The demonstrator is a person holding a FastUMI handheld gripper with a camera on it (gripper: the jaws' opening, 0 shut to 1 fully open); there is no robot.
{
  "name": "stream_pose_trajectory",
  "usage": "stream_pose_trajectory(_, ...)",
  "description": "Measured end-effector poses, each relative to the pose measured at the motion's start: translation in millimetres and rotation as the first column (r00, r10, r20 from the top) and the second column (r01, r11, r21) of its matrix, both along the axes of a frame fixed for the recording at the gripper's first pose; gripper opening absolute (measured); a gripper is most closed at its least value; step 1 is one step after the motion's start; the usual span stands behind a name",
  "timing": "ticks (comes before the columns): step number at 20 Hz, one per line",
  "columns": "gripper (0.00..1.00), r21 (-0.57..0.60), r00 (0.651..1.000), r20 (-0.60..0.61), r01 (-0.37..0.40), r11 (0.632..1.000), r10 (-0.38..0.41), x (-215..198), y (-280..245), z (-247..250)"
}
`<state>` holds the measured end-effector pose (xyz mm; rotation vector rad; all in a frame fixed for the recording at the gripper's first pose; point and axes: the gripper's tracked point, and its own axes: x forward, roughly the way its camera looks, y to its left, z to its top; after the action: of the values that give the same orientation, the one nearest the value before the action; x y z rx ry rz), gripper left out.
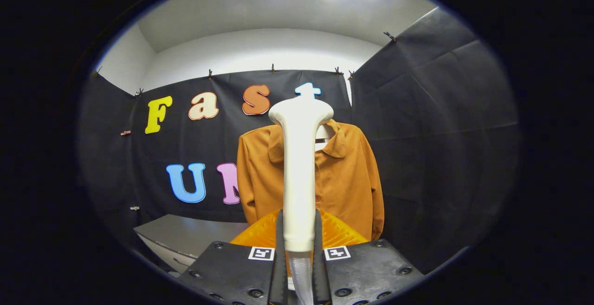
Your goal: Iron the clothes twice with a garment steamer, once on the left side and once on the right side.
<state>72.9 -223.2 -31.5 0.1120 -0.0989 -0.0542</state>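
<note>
The orange shirt hangs on the far side, in front of the black booth wall, with its collar up and its button line going straight down. It faces the jaws and lies directly beyond them, well apart from the steamer head. On the near left, lower than the shirt, there is a grey worktop; no container can be seen on it, and what it carries I cannot tell.

The white garment steamer stands upright between the jaws, its long axis vertical, and its wide head is at the height of the shirt collar. From here the steamer covers the middle of the shirt, so the left half and the right half of the cloth show on each side of it. A clear hose goes down from the handle between the jaws.

The gripper has both jaws pressed on the lower handle of the steamer, pinching it firmly. In my judgement the next move must bring the head forward to the cloth, first toward one side of the button line.
</note>
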Motion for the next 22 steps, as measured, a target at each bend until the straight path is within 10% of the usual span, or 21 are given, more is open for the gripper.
stream_pose_trajectory(22, 0.24, 0.064, 0.986, -0.163, 0.042, 0.997, -0.031, 110, -89, -119)
